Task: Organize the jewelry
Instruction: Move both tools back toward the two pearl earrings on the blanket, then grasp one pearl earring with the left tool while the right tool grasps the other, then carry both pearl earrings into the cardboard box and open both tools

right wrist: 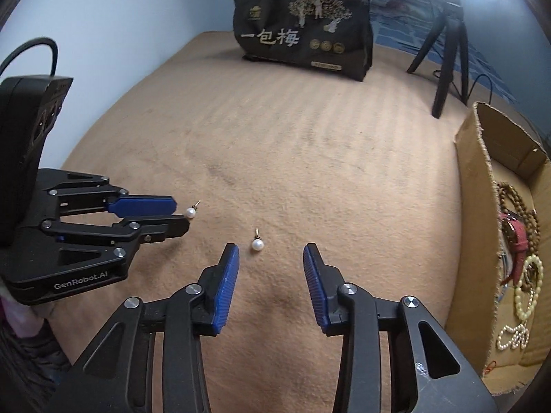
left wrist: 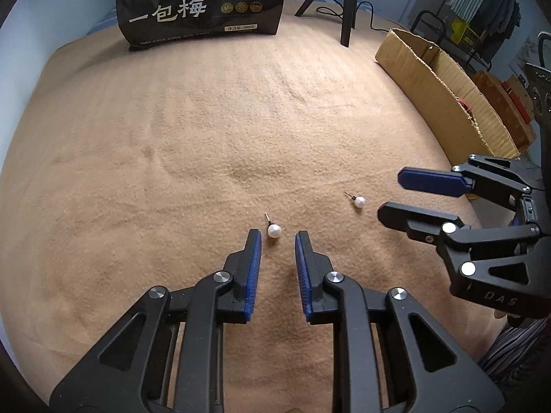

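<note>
Two pearl stud earrings lie on a tan blanket (left wrist: 206, 137). The left pearl earring (left wrist: 274, 230) sits right at the tips of my left gripper (left wrist: 278, 235), in the narrow gap between its blue pads; neither pad touches it. In the right wrist view this earring (right wrist: 190, 212) sits just off the left gripper's (right wrist: 182, 213) tips. The right pearl earring (right wrist: 257, 243) lies between the tips of my right gripper (right wrist: 271, 248), nearer the left pad, with room on both sides. From the left wrist, that earring (left wrist: 360, 201) lies just ahead of the right gripper (left wrist: 389, 194).
A cardboard box (right wrist: 471, 223) along the blanket's right edge holds bead necklaces (right wrist: 527, 289), a pearl chain and a red strap. A black snack bag (right wrist: 303, 34) stands at the back, with a small tripod (right wrist: 447, 51) and cable beside it. A pale wall runs along the left.
</note>
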